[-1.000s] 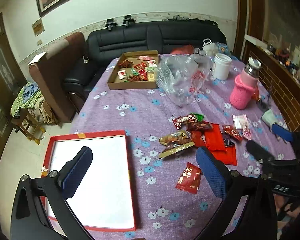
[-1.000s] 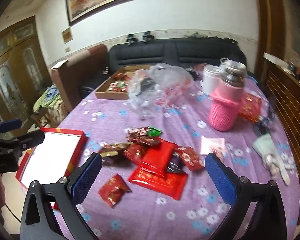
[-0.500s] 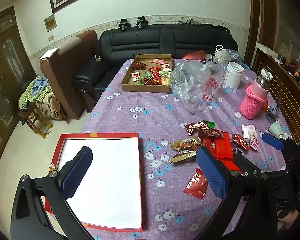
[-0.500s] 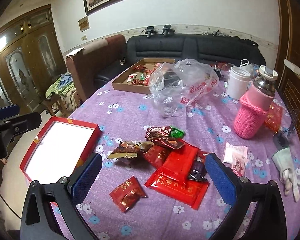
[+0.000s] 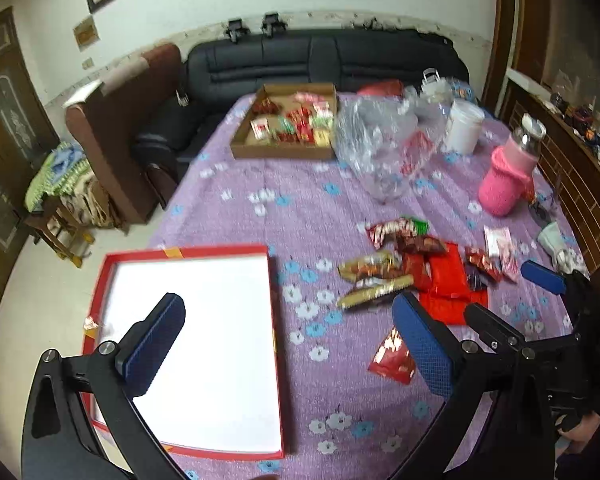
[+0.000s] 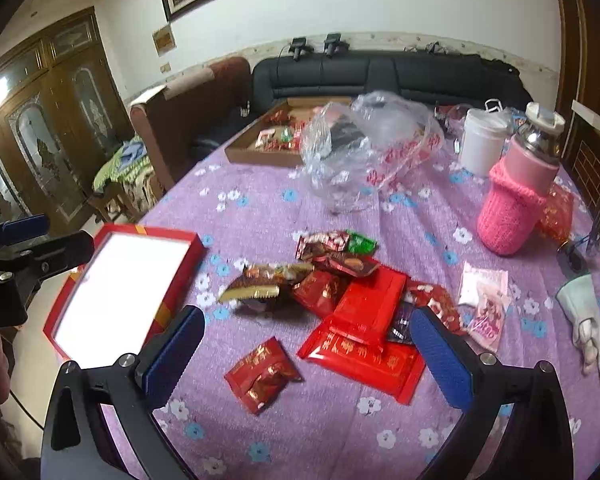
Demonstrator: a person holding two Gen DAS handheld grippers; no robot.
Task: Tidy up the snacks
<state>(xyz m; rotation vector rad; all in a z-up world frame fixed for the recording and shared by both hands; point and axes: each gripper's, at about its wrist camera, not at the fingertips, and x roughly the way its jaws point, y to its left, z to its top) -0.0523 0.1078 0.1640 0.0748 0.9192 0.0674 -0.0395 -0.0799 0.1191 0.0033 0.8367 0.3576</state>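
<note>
A pile of red, brown and gold snack packets (image 6: 340,284) lies on the purple flowered tablecloth; it also shows in the left wrist view (image 5: 412,268). One small red packet (image 6: 262,374) lies apart, nearest me, and shows in the left wrist view (image 5: 392,358). A red box with a white inside (image 5: 196,320) sits at the table's near left edge, empty; it also shows in the right wrist view (image 6: 120,288). My left gripper (image 5: 288,344) is open and empty above the box's right side. My right gripper (image 6: 308,356) is open and empty above the single red packet.
A brown cardboard tray of snacks (image 5: 292,124) stands at the far end, next to a crumpled clear plastic bag (image 6: 364,148). A pink-sleeved bottle (image 6: 520,196), a white cup (image 6: 482,142) and a white glove (image 6: 584,320) are on the right. A black sofa (image 5: 320,60) stands behind.
Both grippers have drawn back and risen, so the table appears further away. The left view has swung right. Both stay open; no object has moved.
</note>
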